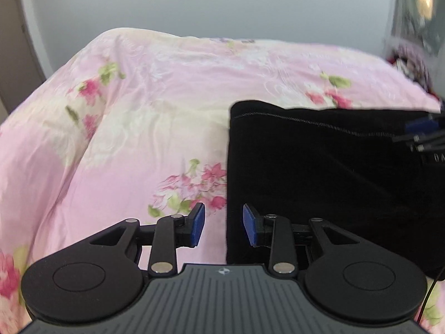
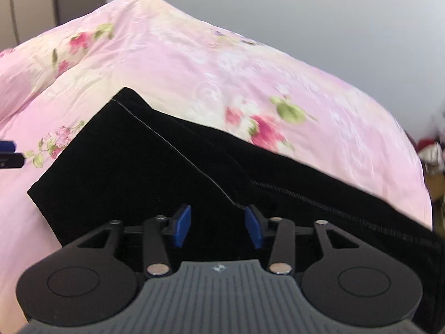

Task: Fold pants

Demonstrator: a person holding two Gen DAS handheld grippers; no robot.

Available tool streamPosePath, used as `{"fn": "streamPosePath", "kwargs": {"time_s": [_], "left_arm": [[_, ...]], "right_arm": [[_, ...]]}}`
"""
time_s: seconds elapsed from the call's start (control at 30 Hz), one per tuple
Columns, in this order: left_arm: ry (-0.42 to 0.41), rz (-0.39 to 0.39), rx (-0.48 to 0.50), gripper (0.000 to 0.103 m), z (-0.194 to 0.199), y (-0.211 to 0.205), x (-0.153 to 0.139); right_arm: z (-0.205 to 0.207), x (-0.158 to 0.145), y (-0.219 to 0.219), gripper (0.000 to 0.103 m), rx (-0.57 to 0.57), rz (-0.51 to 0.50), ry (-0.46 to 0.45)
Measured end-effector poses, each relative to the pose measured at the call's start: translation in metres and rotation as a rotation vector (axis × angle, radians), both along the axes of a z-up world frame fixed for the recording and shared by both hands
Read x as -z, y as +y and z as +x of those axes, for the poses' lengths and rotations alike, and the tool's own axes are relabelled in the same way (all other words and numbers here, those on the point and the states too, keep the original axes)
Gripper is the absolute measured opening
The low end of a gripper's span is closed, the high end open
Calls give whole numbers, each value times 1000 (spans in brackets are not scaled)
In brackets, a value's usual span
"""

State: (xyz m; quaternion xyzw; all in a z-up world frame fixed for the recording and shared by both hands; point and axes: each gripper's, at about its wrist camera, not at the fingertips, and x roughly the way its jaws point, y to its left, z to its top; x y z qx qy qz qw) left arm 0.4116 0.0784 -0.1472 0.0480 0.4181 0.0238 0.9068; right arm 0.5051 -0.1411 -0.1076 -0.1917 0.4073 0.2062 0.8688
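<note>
The black pants [image 1: 319,172] lie folded on a pink flowered bedspread [image 1: 139,111]. My left gripper [image 1: 224,226] is open and empty, straddling the pants' left edge, its right pad over the black cloth. The right gripper's tip [image 1: 422,133] shows at the far right over the pants. In the right wrist view the pants [image 2: 139,167] lie flat with a stitched hem running diagonally. My right gripper [image 2: 218,226] is open and empty just above them. The left gripper's tip [image 2: 8,153] shows at the left edge.
The bedspread [image 2: 222,69] is rumpled and rises into a hump at the far side. A grey wall [image 1: 222,0] stands behind the bed. Cluttered items [image 1: 411,64] lie beyond the bed's far right corner.
</note>
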Motion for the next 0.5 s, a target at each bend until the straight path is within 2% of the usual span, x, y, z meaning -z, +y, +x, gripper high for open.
{"fn": "streamPosePath", "kwargs": {"time_s": [0.1, 0.23, 0.37, 0.5], "left_arm": [[45, 39, 42, 38, 17, -18, 17], [92, 37, 35, 37, 26, -20, 45], [92, 11, 34, 37, 25, -15, 56], [76, 28, 39, 38, 23, -18, 53]], "right_arm": [[14, 8, 8, 31, -37, -28, -18], [38, 38, 0, 23, 6, -92, 30], [51, 63, -19, 23, 62, -36, 85], [49, 63, -21, 23, 64, -22, 86]]}}
